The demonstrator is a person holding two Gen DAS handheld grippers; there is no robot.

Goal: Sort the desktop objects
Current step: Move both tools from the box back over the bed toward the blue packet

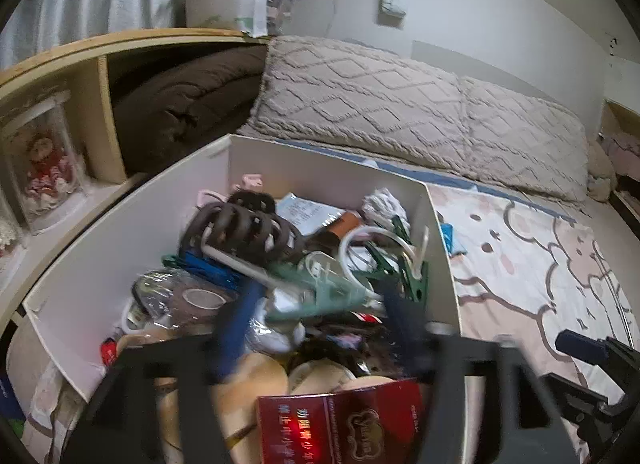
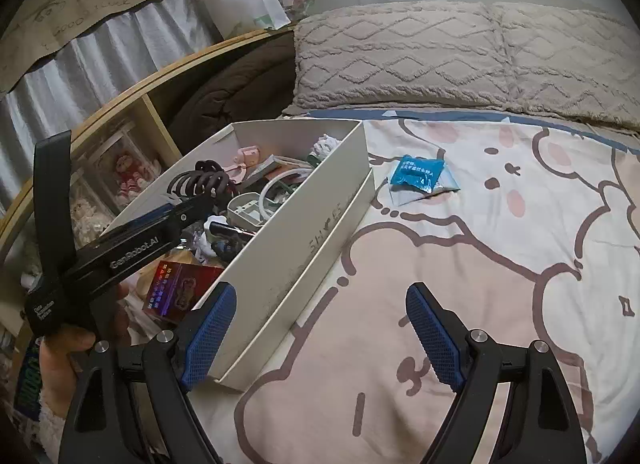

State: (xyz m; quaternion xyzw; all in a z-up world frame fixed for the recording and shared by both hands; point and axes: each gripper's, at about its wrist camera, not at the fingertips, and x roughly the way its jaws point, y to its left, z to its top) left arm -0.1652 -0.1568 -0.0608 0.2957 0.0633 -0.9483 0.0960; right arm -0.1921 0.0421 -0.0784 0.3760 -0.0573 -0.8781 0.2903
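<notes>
**Sorting job: mostly boxed up, one stray out on the bed**

Looks pretty far along, judging by the pile. White box (image 2: 304,232) sitting on the cartoon bedsheet (image 2: 500,272), crammed with small stuff: brown hair claw (image 1: 244,223) on top near the back, green clothes pegs (image 1: 412,280) against the right wall, a red pack (image 1: 340,424) at the near end, plus a tape roll, a white ring and a pink bit further back. All heaped together, no real order inside, so hard to call that "sorted" versus just "collected".

Only one obvious leftover: blue packet (image 2: 418,175) lying flat on the sheet, just beside the box's far right corner, outside it, touching nothing but the bedding. Probably the next thing to go in, though that's a guess.

Left gripper (image 1: 320,320) hovering low over the middle of the heap, jaws spread fairly wide, blurry in its own view. Nothing clearly pinched between them; some pale green plastic sits in the gap, but can't tell if the pads touch it.

Right gripper (image 2: 320,296) out over the bare sheet, just beside the box's long near wall, jaws wide apart and holding nothing. Well short of the blue packet.
</notes>
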